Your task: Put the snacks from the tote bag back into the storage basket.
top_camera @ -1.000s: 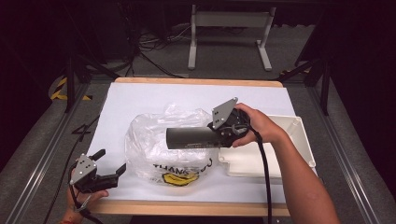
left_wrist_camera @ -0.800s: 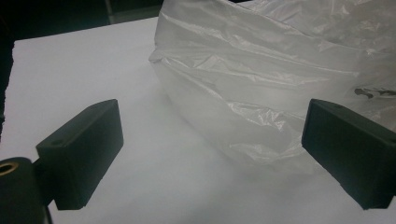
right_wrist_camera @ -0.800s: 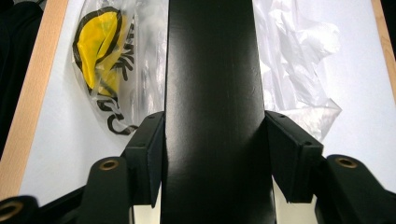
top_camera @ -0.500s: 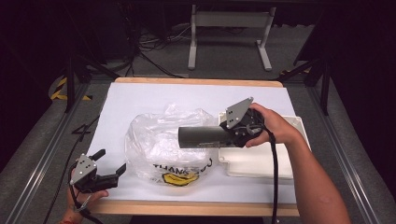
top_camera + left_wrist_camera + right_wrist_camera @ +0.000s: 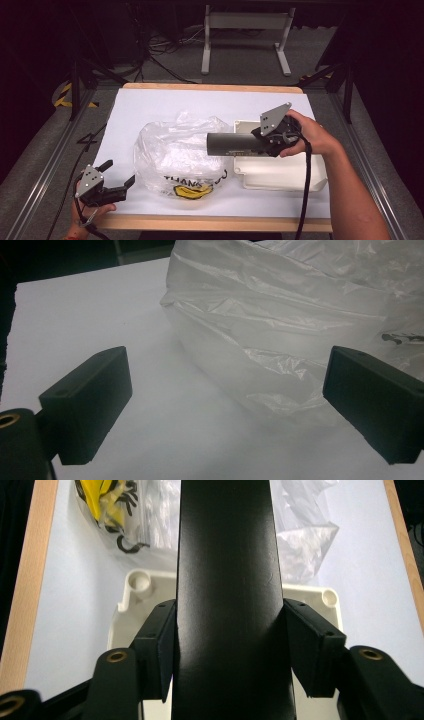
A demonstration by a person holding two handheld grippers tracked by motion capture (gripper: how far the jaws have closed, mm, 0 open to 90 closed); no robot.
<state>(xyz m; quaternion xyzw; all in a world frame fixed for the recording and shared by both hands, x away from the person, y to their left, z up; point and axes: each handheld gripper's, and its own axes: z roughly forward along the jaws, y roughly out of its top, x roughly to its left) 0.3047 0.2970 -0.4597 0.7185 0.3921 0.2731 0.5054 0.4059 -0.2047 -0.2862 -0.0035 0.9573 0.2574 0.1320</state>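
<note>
Black right tongs (image 5: 250,144) are gripping one dark cylinder (image 5: 235,144) above one white tray (image 5: 280,172), at three o'clock of one plastic bag (image 5: 175,155); left tongs (image 5: 120,175) are gaping wide, bag contents unclear.

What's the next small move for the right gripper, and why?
Probably carry the dark cylinder further right and lower it into the white tray. The right gripper is clamped on it above the tray's left edge, still overhanging the plastic bag.
</note>
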